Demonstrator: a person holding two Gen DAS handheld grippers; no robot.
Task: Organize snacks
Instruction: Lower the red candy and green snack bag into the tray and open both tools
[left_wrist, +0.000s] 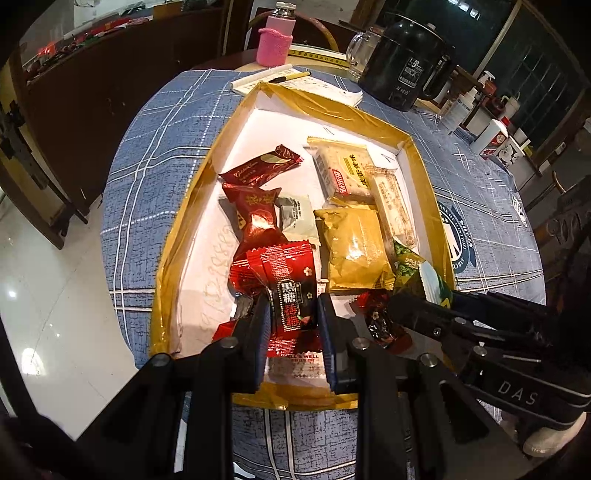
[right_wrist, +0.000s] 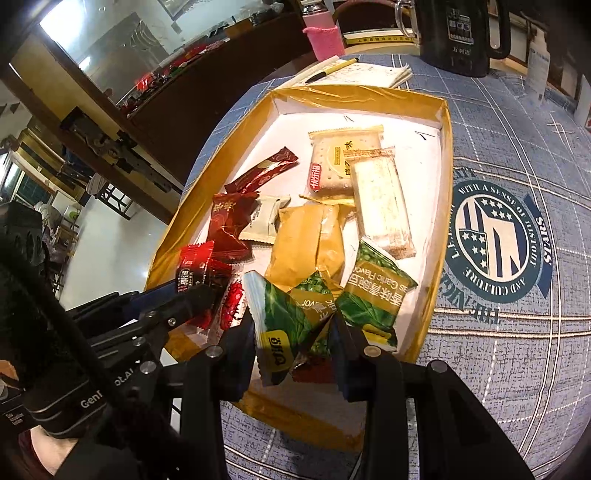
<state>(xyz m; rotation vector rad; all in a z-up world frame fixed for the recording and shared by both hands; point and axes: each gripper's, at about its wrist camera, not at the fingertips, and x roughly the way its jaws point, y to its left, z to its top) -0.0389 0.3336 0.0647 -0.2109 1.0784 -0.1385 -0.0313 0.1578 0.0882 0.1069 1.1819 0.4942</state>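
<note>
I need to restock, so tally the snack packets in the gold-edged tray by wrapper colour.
Red packets: 5
Green packets: 3
Gold packets: 1
White or pale packets: 3
Total: 12 in the tray. The packets overlap, so more may be hidden.

Both grippers, left gripper (left_wrist: 291, 325) and right gripper (right_wrist: 295, 347), are black with silver screws and blue-edged jaws.
</note>
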